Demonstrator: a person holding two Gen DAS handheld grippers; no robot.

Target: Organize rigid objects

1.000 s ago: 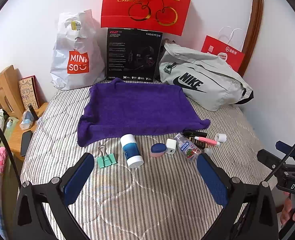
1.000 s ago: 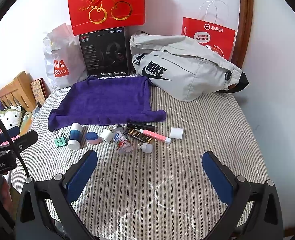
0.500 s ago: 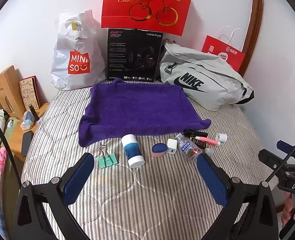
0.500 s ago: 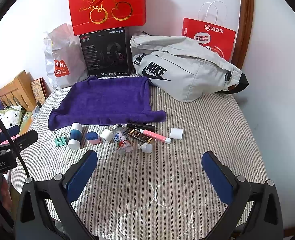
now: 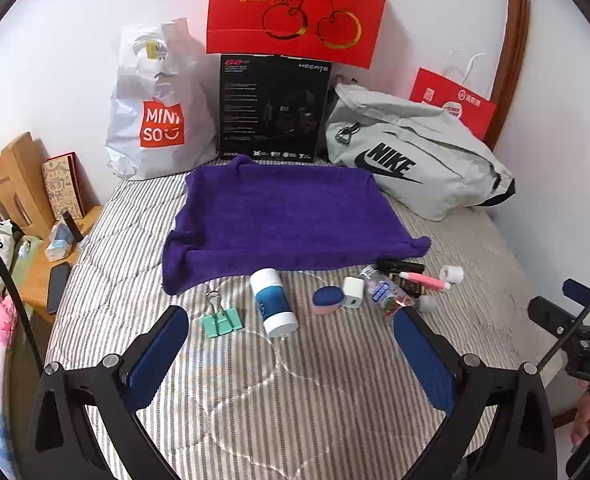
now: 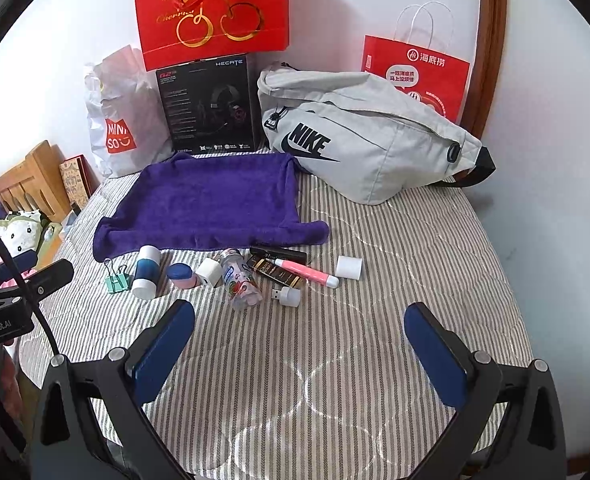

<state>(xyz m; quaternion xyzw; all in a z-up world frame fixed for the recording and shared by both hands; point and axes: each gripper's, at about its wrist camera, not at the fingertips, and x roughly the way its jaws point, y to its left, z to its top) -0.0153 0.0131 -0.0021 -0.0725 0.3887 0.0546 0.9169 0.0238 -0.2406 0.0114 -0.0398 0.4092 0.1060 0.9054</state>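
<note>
Reaching with both grippers, left [image 5: 291,336] and right [image 6: 299,328], wide open and empty, could knock the round bottle [image 6: 242,280] rolling off the soft bed [image 6: 335,380].

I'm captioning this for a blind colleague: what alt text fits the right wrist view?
Open tongs hover over a striped bed where a green binder clip, bottles, a pink marker and other small items lie in a row before an empty purple towel.
</note>
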